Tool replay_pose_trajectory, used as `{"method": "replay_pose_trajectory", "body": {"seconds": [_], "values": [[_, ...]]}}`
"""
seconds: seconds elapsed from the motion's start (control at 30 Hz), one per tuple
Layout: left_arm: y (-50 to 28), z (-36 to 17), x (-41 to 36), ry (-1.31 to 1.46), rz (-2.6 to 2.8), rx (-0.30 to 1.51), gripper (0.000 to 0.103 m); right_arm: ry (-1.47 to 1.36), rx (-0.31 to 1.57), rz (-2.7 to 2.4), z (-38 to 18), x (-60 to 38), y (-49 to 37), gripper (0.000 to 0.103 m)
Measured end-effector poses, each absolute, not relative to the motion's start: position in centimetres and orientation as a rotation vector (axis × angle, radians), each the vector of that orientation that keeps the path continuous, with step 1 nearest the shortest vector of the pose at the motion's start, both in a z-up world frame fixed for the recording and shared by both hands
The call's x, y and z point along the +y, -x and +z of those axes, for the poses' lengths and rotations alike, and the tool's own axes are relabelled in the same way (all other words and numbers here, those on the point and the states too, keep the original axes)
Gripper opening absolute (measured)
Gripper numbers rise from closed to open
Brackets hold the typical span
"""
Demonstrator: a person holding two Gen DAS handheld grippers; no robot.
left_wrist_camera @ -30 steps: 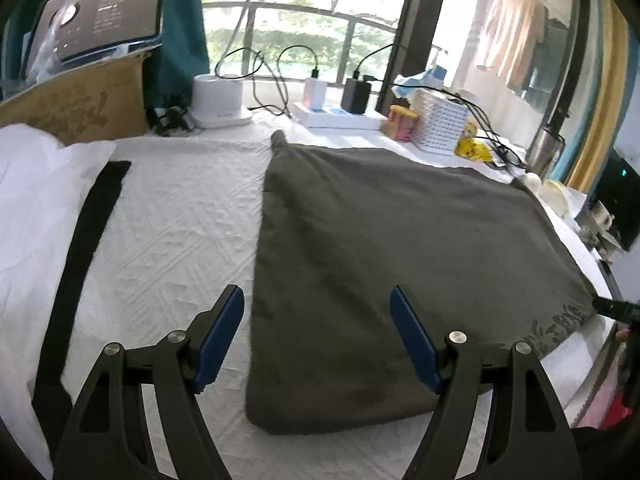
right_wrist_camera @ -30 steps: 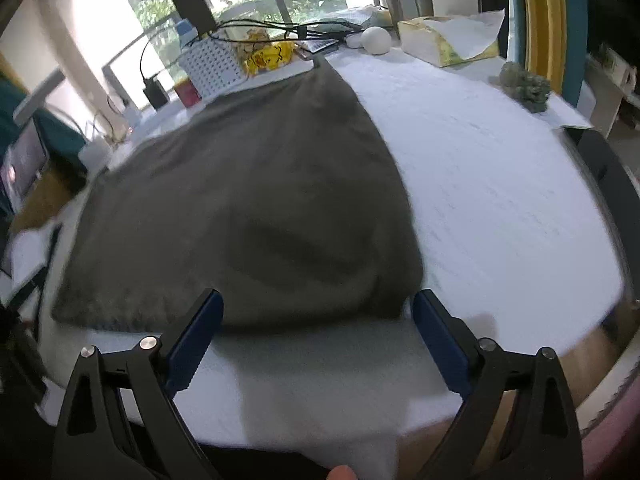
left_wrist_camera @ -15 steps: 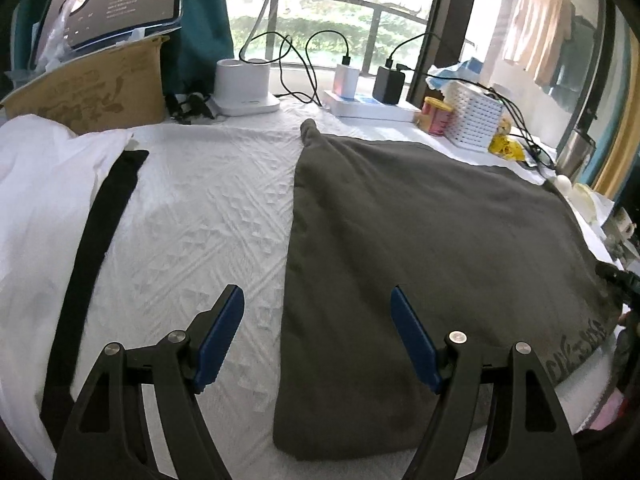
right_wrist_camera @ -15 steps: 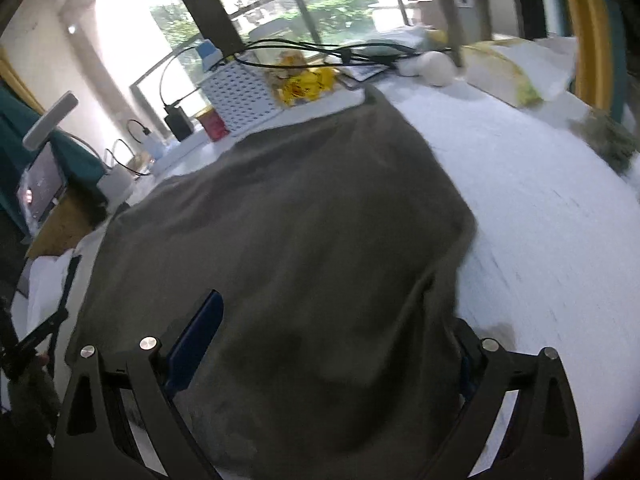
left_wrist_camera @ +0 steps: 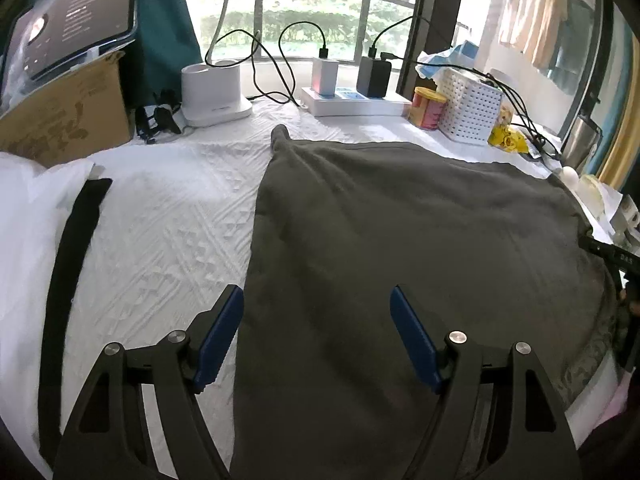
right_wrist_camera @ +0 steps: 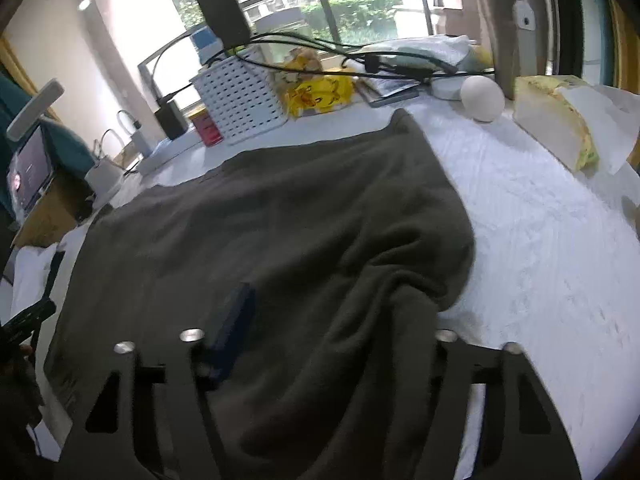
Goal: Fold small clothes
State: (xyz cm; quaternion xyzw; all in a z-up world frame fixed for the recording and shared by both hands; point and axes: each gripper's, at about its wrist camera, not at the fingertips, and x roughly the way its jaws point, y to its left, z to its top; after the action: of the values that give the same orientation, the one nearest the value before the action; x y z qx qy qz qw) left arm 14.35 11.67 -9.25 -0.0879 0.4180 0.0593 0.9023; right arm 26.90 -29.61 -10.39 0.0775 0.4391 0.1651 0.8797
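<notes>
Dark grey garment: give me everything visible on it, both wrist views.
The dark grey garment is a soft, fleecy-looking cloth spread mostly flat on the white textured cover. One far corner rises to a small peak. A pale printed pattern runs along its near right edge. The left tool is open, its blue pads apart over the garment's left edge. At the right tool the cloth is bunched into folds between the fingers, hiding one; whether the grip has closed cannot be told.

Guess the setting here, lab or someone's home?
Probably a home, a room by a balcony window. A dark grey garment lies on a white textured cloth; chargers sit on a power strip, and shirts hang outside.
</notes>
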Motion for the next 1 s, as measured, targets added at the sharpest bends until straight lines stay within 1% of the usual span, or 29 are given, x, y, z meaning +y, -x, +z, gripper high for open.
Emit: {"method": "replay_pose_trajectory", "body": {"seconds": [0.03, 0.07, 0.13, 0.3, 0.53, 0.73, 1.0], "values": [[-14.5, -9.2, 11.6, 0.181, 0.122, 0.865, 0.078, -0.182, 0.918, 0.318, -10.5, -30.2, -27.0, 0.026], [-14.7, -9.1, 11.6, 0.179, 0.121, 0.863, 0.078, -0.206, 0.924, 0.316, -10.7, -30.6, -27.1, 0.015], [-14.9, -8.9, 11.5, 0.179, 0.117, 0.857, 0.078, -0.248, 0.928, 0.325, -10.8, -31.3, -27.2, 0.012], [-14.9, -8.5, 11.6, 0.184, 0.088, 0.840, 0.078, -0.256, 0.916, 0.326, -10.4, -31.1, -27.0, 0.010], [-14.4, -8.1, 12.7, 0.195, 0.044, 0.803, 0.078, -0.265, 0.857, 0.318, -7.5, -29.7, -26.1, 0.010], [-13.7, -8.3, 14.0, 0.184, 0.026, 0.784, 0.078, -0.214, 0.816, 0.363, -4.9, -25.7, -25.3, 0.009], [-12.0, -8.2, 16.7, 0.263, 0.002, 0.733, 0.078, -0.127, 0.811, 0.465, -3.8, -18.4, -24.4, 0.009]]}}
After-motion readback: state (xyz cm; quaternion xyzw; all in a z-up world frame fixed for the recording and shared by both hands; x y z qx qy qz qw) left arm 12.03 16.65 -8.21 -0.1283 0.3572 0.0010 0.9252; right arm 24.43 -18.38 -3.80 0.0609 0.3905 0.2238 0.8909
